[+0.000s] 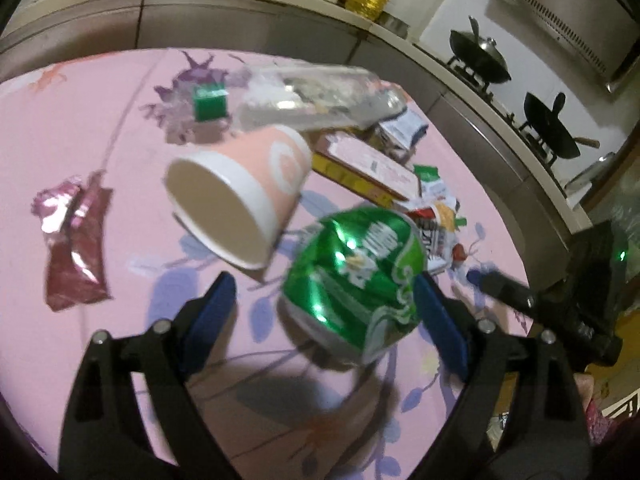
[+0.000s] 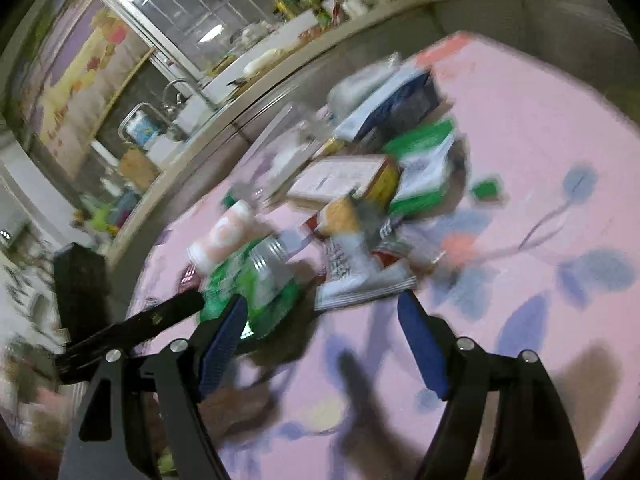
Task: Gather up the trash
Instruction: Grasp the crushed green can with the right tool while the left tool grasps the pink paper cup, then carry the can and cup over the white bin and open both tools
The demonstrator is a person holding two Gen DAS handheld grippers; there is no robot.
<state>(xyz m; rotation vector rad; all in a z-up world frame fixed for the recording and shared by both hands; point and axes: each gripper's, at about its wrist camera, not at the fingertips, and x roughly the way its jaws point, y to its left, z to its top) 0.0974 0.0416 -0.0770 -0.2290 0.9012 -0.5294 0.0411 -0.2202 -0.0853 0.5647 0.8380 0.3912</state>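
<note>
Left gripper [image 1: 324, 312] spread, crushed green can [image 1: 354, 280] between jaws, touching right pad, base toward camera

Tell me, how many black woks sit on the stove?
2: one wok on the farther burner, another wok on the nearer burner, both right of the pink table. More could be hidden beyond the frame.

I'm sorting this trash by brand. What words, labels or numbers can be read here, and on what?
No text reads surely in either view.
Green can: white characters, too crumpled and blurred.
Yellow-edged box: small print, too small.
White wrapper: dark characters, smeared by motion.
Blue-and-white carton: print unreadable.
Pink cup: only a white swirl, no words.
</note>
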